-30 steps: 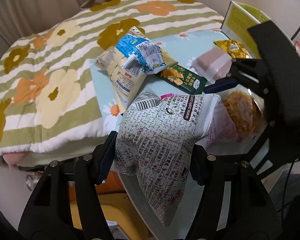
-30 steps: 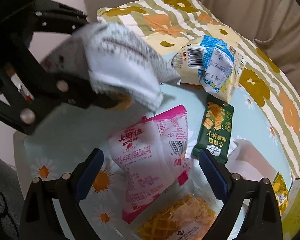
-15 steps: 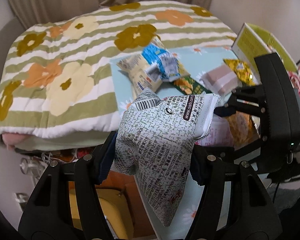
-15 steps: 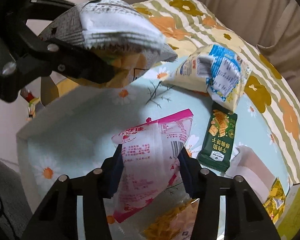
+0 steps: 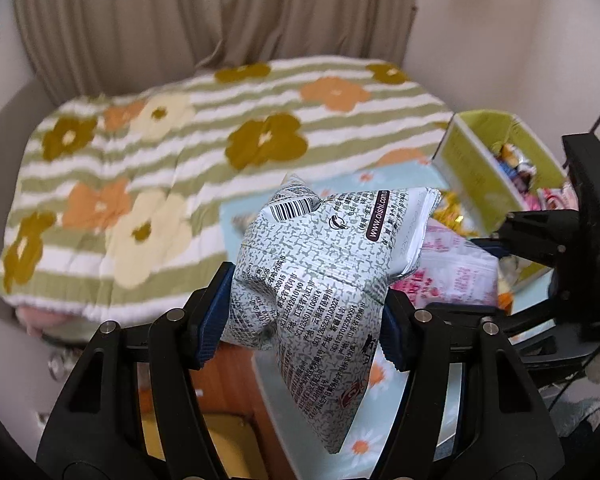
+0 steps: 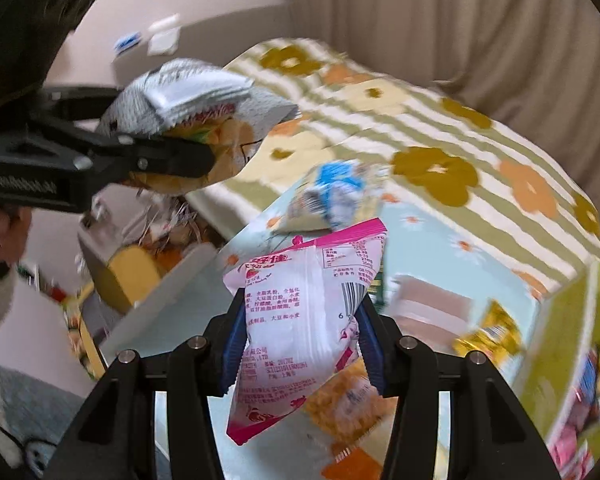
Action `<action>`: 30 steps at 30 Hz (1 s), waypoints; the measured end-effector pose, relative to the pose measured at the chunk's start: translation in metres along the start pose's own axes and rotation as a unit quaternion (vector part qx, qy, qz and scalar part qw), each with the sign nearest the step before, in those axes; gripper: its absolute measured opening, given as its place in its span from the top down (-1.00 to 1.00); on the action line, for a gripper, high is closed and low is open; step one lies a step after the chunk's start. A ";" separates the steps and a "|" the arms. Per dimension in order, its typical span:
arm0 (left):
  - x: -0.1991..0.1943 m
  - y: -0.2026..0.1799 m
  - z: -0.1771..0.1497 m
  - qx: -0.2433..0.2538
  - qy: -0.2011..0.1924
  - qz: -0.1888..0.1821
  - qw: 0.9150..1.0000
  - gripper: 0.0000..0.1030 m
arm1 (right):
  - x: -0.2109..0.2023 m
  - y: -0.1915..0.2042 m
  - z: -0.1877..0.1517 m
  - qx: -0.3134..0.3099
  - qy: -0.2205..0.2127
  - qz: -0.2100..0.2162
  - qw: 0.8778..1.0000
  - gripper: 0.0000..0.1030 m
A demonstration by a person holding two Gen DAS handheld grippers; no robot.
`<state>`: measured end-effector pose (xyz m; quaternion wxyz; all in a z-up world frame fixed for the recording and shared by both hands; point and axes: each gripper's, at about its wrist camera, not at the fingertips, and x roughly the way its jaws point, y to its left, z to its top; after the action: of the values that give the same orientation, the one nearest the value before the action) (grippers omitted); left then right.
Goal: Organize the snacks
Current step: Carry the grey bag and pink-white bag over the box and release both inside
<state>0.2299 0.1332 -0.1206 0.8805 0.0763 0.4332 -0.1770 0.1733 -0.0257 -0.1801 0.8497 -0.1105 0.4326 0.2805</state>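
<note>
Grey-patterned Oishi snack bag (image 5: 324, 264) is clamped in the left gripper (image 5: 306, 312), pink snack bag (image 6: 304, 312) in the right gripper (image 6: 300, 344); both held aloft, the green box (image 6: 572, 320) lies right, nearer the right gripper.

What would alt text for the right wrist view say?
The right gripper pinches a pink-and-white snack bag between blue-padded fingers, above a daisy-print table. Upper left, the left gripper holds a grey bag.
</note>
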 end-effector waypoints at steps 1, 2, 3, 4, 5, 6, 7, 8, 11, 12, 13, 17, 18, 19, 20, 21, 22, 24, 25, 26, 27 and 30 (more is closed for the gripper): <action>-0.002 -0.006 0.006 0.006 -0.005 -0.004 1.000 -0.17 | -0.010 -0.005 0.000 0.012 -0.006 -0.007 1.000 0.10; -0.004 -0.014 0.013 0.013 -0.013 -0.009 1.000 -0.17 | -0.020 -0.011 0.000 0.023 -0.010 -0.014 1.000 0.10; -0.007 -0.023 0.021 0.020 -0.019 -0.014 1.000 -0.17 | -0.035 -0.020 -0.001 0.037 -0.017 -0.024 0.999 0.10; -0.009 -0.032 0.028 0.026 -0.024 -0.019 0.999 -0.17 | -0.043 -0.026 -0.001 0.045 -0.019 -0.030 0.998 0.10; -0.010 -0.039 0.033 0.030 -0.028 -0.023 0.999 -0.17 | -0.053 -0.034 -0.003 0.055 -0.022 -0.036 0.998 0.10; -0.013 -0.050 0.039 0.035 -0.034 -0.027 0.998 -0.17 | -0.066 -0.045 -0.006 0.068 -0.027 -0.044 0.996 0.10; -0.016 -0.063 0.047 0.042 -0.041 -0.032 0.998 -0.17 | -0.074 -0.054 -0.007 0.076 -0.029 -0.049 0.995 0.10; -0.017 -0.074 0.054 0.048 -0.046 -0.035 0.997 -0.17 | -0.086 -0.065 -0.011 0.088 -0.035 -0.056 0.994 0.10; -0.020 -0.109 0.071 0.060 -0.059 -0.043 0.996 -0.17 | -0.114 -0.092 -0.023 0.117 -0.048 -0.072 0.989 0.10; -0.020 -0.122 0.077 0.062 -0.062 -0.047 0.995 -0.17 | -0.125 -0.107 -0.030 0.129 -0.052 -0.077 0.987 0.10; -0.019 -0.136 0.082 0.064 -0.066 -0.049 0.995 -0.17 | -0.132 -0.116 -0.034 0.135 -0.054 -0.081 0.986 0.10; -0.010 -0.185 0.097 0.066 -0.070 -0.062 0.993 -0.17 | -0.160 -0.158 -0.055 0.156 -0.059 -0.094 0.981 0.10; -0.005 -0.200 0.101 0.067 -0.068 -0.066 0.993 -0.17 | -0.166 -0.169 -0.060 0.159 -0.060 -0.098 0.981 0.10; 0.001 -0.218 0.105 0.067 -0.066 -0.072 0.993 -0.17 | -0.173 -0.179 -0.064 0.161 -0.061 -0.102 0.980 0.10; 0.006 -0.231 0.108 0.068 -0.063 -0.076 0.993 -0.17 | -0.178 -0.189 -0.068 0.164 -0.062 -0.106 0.979 0.10; 0.012 -0.245 0.110 0.069 -0.060 -0.080 0.993 -0.17 | -0.184 -0.201 -0.074 0.168 -0.063 -0.110 0.978 0.10; 0.018 -0.259 0.113 0.070 -0.056 -0.083 0.993 -0.17 | -0.188 -0.210 -0.078 0.171 -0.063 -0.111 0.977 0.10; 0.029 -0.280 0.116 0.071 -0.047 -0.086 0.993 -0.17 | -0.195 -0.229 -0.085 0.179 -0.063 -0.108 0.976 0.10; 0.035 -0.292 0.118 0.070 -0.042 -0.088 0.993 -0.17 | -0.197 -0.237 -0.088 0.182 -0.062 -0.107 0.976 0.10; 0.040 -0.298 0.118 0.068 -0.038 -0.089 0.993 -0.17 | -0.199 -0.245 -0.092 0.185 -0.061 -0.106 0.975 0.10; 0.048 -0.309 0.119 0.066 -0.031 -0.088 0.993 -0.17 | -0.200 -0.253 -0.095 0.188 -0.060 -0.105 0.975 0.10; 0.071 -0.329 0.117 0.058 -0.009 -0.085 0.995 -0.17 | -0.200 -0.275 -0.106 0.204 -0.055 -0.098 0.973 0.10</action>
<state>0.2317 -0.2228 -0.0989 0.8604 0.0884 0.4189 -0.2766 0.1658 -0.3723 -0.0990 0.9003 0.0383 0.4200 0.1072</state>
